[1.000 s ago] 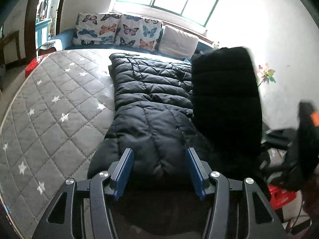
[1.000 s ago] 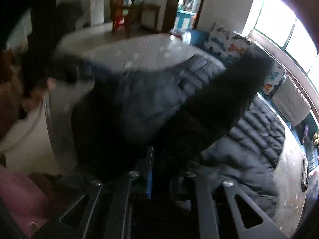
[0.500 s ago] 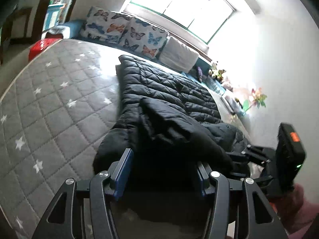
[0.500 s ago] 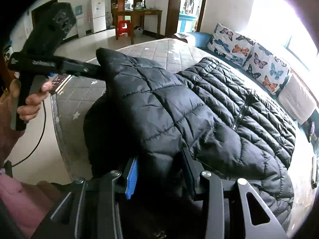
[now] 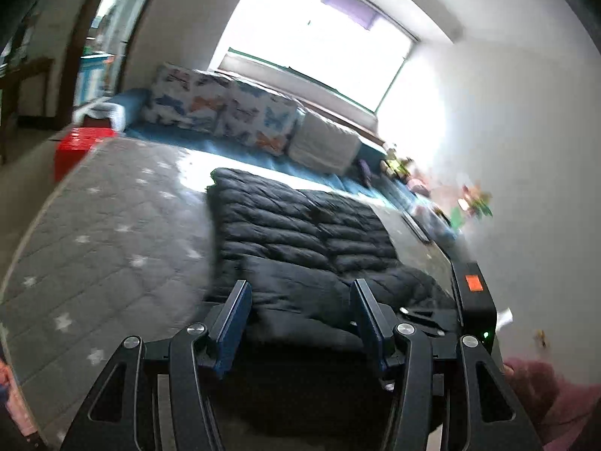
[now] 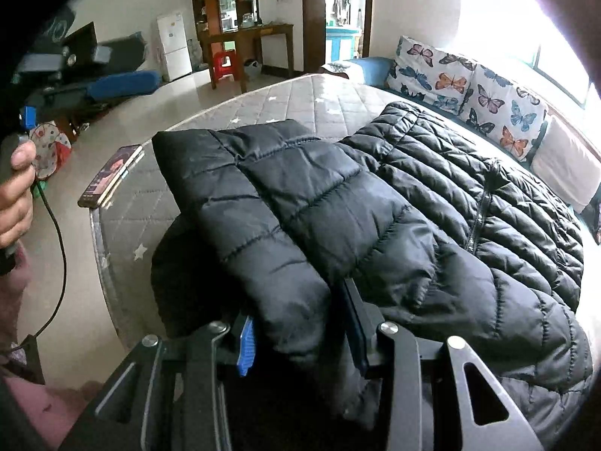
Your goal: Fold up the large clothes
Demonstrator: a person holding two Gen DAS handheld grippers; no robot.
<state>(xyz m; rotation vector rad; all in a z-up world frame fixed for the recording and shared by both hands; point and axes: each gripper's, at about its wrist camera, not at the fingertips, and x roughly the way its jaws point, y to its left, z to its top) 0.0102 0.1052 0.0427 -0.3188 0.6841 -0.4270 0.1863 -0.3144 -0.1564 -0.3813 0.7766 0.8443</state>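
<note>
A black quilted puffer jacket (image 5: 300, 233) lies spread on the grey star-print mattress (image 5: 112, 244). In the right wrist view one sleeve (image 6: 263, 195) is folded across the jacket body (image 6: 469, 206). Its near end lies between the fingers of my right gripper (image 6: 296, 304). The jaws stand apart around it, and the blue face of the left pad (image 6: 246, 345) shows bare beside the cloth. My left gripper (image 5: 300, 285) hovers above the jacket's near edge, open, with nothing between its fingers. It also shows blurred and raised at the upper left of the right wrist view.
A phone (image 6: 110, 174) lies on the mattress corner next to the sleeve. Butterfly pillows (image 5: 225, 112) and a white cushion (image 5: 323, 143) line the far side under the window. A red stool (image 5: 80, 146) stands at the left, and toys (image 5: 473, 203) sit by the right wall.
The sleeve swung over and came to rest across the jacket. My left gripper lifted up and back off the jacket's edge. My right gripper's jaws widened around the sleeve.
</note>
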